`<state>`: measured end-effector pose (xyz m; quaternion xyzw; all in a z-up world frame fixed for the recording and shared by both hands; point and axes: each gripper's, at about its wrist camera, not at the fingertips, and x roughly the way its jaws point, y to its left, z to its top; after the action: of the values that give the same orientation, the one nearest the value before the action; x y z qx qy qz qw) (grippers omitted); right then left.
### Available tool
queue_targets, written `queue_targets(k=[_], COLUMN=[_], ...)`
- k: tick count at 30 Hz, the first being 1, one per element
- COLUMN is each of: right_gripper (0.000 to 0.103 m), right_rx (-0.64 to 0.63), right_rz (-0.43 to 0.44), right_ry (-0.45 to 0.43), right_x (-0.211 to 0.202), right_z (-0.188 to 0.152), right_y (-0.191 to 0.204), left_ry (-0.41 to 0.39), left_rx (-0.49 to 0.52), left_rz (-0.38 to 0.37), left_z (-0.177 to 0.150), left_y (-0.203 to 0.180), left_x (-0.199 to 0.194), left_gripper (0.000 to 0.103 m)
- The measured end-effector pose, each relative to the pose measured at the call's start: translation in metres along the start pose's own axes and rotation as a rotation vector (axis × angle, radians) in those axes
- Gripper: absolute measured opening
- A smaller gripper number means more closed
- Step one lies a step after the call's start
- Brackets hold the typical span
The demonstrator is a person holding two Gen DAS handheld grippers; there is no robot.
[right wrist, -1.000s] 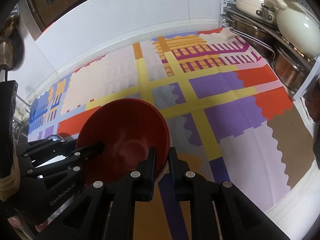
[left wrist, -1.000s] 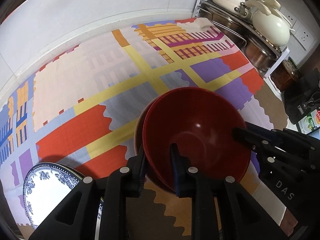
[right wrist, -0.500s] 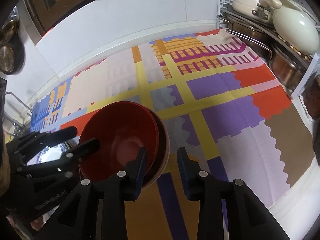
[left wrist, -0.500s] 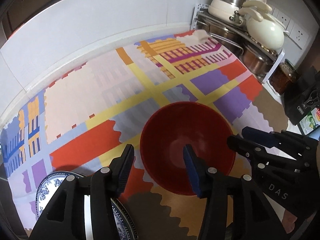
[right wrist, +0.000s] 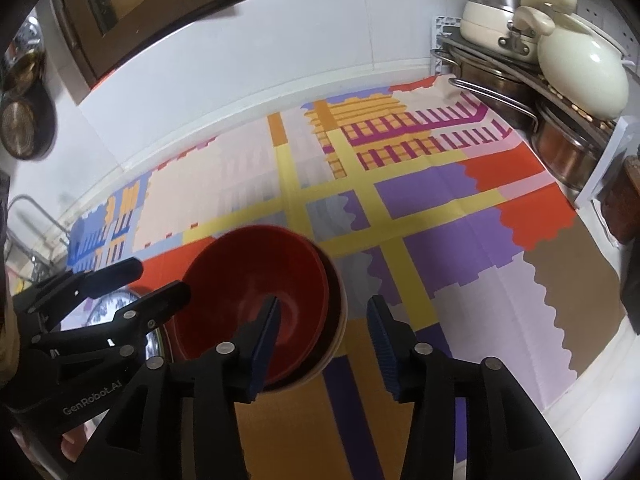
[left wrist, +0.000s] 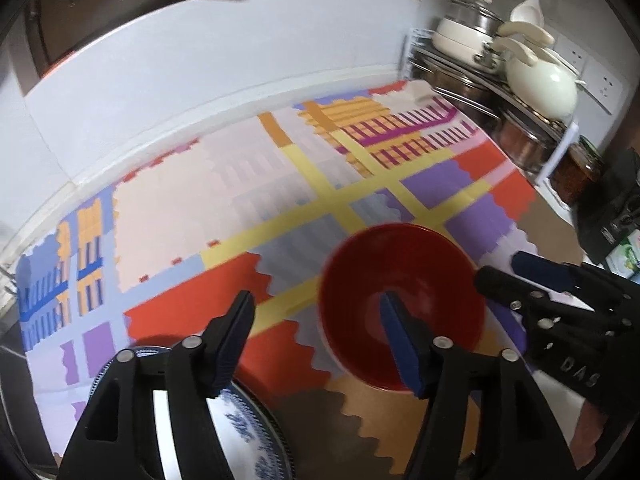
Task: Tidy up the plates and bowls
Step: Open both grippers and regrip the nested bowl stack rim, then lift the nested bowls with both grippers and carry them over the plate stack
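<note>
Red bowls [left wrist: 400, 304] sit nested in a stack on the patterned cloth; the stack also shows in the right wrist view [right wrist: 256, 300]. My left gripper [left wrist: 316, 332] is open and empty, hovering above and to the left of the stack. My right gripper [right wrist: 324, 336] is open and empty, just right of the stack's rim. A blue-and-white plate [left wrist: 248, 436] lies at the near left under the left gripper and shows in the right wrist view [right wrist: 116, 308] too.
A colourful patterned cloth [right wrist: 440, 208] covers the counter. A rack with steel pots and cream cookware [right wrist: 560, 60] stands at the far right corner. A white tiled wall [left wrist: 200, 88] runs along the back. A jar [left wrist: 576, 168] stands right of the rack.
Both grippers let go of the red bowl's rim, opened wide and drew back upward. The bowl now rests nested in the stack.
</note>
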<state>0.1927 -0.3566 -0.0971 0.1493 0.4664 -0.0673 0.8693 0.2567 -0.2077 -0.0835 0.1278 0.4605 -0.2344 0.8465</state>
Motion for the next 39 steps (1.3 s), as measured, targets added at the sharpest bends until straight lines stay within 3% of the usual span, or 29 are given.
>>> queue_targets(k=[3,11,19,25,31,39], right_gripper=[0.047,0.047,0.047,0.046,0.038,0.033], right_rx=[0.022,0.051,0.105,0.139,0.142,0.174], right_rz=[-0.024,-0.019,0.006,0.007,0.036,0.070], right_ry=[-0.017,0.012,0.095,0.160,0.187,0.213], right_x=[0.002,0.022,0.040,0.057,0.062,0.066], right_z=[0.002,-0.001,-0.002,-0.003,-0.005,-0.009], right_y=[-0.001,-0.004,-0.014,-0.022,-0.019,-0.016], left_ry=[-0.003,0.068,0.151,0.235,0.292,0.300], left_rx=[-0.012,-0.057,-0.063,-0.102,-0.142,-0.196], left_rz=[0.032,0.029,-0.035,-0.102,-0.190,-0.232], left_z=[-0.001,-0.012,-0.010,-0.012,-0.018,-0.019], left_y=[0.007,0.014,0.011,0.009,0.006,0.007], left_x=[0.004,0.027,0.051,0.074,0.084,0.083], left_gripper=[0.066,0.066,0.065,0.052,0.039,0.029])
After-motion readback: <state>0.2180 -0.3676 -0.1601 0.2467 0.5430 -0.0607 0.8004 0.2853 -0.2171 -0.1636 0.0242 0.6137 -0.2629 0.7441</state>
